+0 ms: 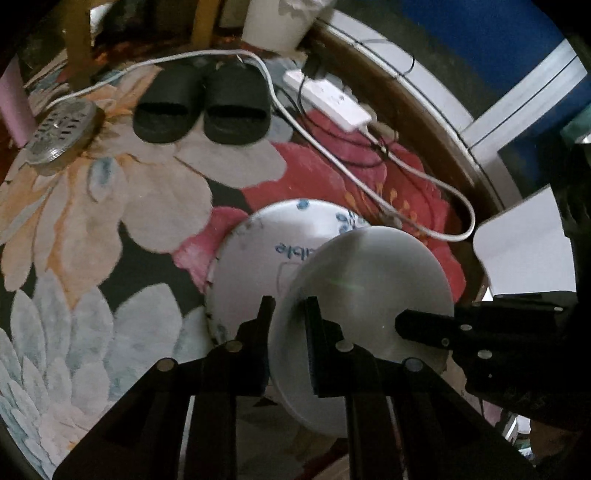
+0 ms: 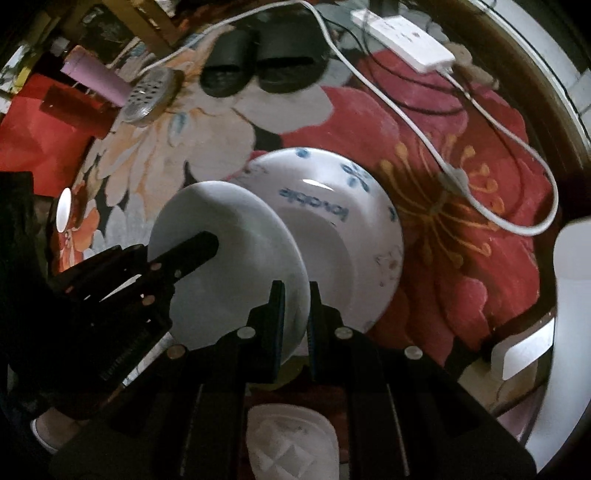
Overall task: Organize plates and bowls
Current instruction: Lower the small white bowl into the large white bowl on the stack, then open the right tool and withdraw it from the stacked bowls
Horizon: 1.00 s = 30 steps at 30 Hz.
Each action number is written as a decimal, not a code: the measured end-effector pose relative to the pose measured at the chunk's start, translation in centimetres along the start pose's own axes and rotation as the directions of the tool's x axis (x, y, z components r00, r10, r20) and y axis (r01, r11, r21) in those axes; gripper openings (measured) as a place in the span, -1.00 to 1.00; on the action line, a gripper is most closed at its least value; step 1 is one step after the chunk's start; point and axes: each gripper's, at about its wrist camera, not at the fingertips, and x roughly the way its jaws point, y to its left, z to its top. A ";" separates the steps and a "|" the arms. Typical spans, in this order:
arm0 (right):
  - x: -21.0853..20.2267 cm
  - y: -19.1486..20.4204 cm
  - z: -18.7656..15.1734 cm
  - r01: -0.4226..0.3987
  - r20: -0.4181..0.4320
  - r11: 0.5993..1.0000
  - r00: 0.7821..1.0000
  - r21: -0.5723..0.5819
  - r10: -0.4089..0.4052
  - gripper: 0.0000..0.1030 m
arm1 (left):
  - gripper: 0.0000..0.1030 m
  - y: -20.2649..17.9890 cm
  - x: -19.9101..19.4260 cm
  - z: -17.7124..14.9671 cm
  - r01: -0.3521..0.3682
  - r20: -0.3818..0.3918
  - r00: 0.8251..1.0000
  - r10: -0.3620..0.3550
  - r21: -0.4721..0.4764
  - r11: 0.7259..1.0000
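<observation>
1. A plain white plate (image 1: 365, 295) is held above the floor, tilted, with both grippers clamped on its rim from opposite sides. Just behind and beneath it a white bowl with blue flowers and blue lettering (image 2: 332, 221) sits on the floral rug (image 1: 110, 206), partly hidden by the plate.
2. Further back on the rug stands a pair of black slippers (image 1: 201, 107). A perforated metal lid (image 1: 61, 129) lies left of them, next to a pink cylinder (image 2: 96, 79). A white power strip (image 2: 402, 35) lies to the right, and its white cable (image 1: 424, 184) loops across the red flower near the bowl. A white cup (image 2: 63, 208) stands at the left edge of the right wrist view.
3. The left gripper (image 1: 290, 314) comes in from below the plate's left edge, its fingers narrowed onto the rim, one on each face. In the right wrist view its black finger (image 2: 192, 251) lies across the plate's surface.
4. The right gripper (image 2: 295, 299) pinches the opposite edge the same way, fingers close together with the rim between them. It shows from the side in the left wrist view, where one finger reaches over the plate.
5. The rug is dark with large cream, pale blue and red blossoms. A brown curved rim (image 1: 424, 122) borders it on the right, with white and blue surfaces beyond. Wooden legs (image 1: 79, 44) stand at the far side
</observation>
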 end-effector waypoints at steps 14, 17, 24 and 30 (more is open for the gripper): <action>1.6 -2.1 -0.2 -0.014 -0.016 1.000 1.000 0.023 0.015 -0.73 | 0.32 -0.4 0.9 -0.1 0.087 -0.021 0.996 -0.087 -0.014 0.996; 1.2 -1.9 -0.1 -0.018 -0.004 1.000 1.000 0.009 0.018 -0.73 | 0.47 -0.1 -0.4 0.1 0.094 0.021 0.995 -0.094 -0.018 0.995; 0.3 -0.9 0.2 0.031 0.027 0.999 0.999 -0.026 -0.030 -0.39 | 0.99 1.5 -3.0 0.3 0.008 0.112 0.994 -0.006 -0.013 1.000; -0.2 0.0 0.2 0.036 0.055 0.999 0.998 -0.032 -0.034 0.66 | 0.99 4.2 -3.8 -0.5 -0.087 0.129 0.987 0.093 -0.050 0.995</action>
